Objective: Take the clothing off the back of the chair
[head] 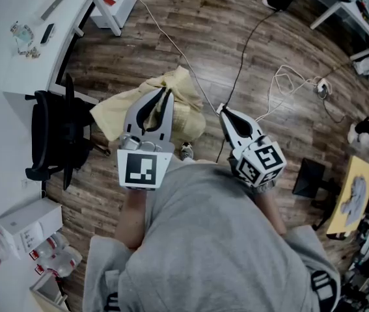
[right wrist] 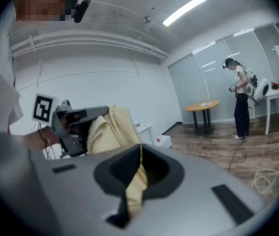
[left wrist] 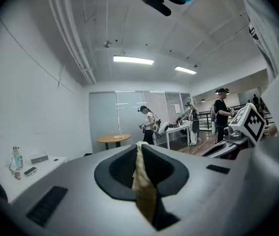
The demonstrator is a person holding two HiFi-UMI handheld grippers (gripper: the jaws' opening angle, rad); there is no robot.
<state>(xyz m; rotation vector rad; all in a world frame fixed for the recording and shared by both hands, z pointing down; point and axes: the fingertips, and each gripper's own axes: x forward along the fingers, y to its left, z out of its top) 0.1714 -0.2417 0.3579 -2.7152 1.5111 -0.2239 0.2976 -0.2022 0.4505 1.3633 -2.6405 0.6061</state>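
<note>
**Pale yellow clothing held in both grippers beside the chair**

Head view: the clothing (head: 177, 99) is a bunched, pale yellow piece of fabric held up over the wooden floor (head: 269, 64), in front of the person, between the tips of the two grippers. It lies just right of the black chair (head: 54, 135), which stands at the left against the white desk (head: 15, 57). The clothing's left corner reaches toward the chair; whether the two touch cannot be told. The left gripper (head: 166, 91) points away from the person into the middle of the fabric. The right gripper (head: 222, 109) stands near it on the right and meets the fabric's right edge. A black cable (head: 243, 64) and a white cable (head: 171, 44) run across the floor beyond the clothing. The person's grey sweatshirt (head: 217, 239) fills the near part of the view.

Left gripper view: the left gripper (left wrist: 140, 146) is clenched on a narrow fold of the clothing (left wrist: 143, 186), which runs upright between the closed pads. Far off stand a round wooden table (left wrist: 113, 139) and several people (left wrist: 149, 124).

Right gripper view: the right gripper (right wrist: 140, 149) is likewise clamped on a strip of the clothing (right wrist: 135, 183). The fabric's bulk (right wrist: 112, 127) rises at the left, next to the left gripper (right wrist: 77, 119).
</note>
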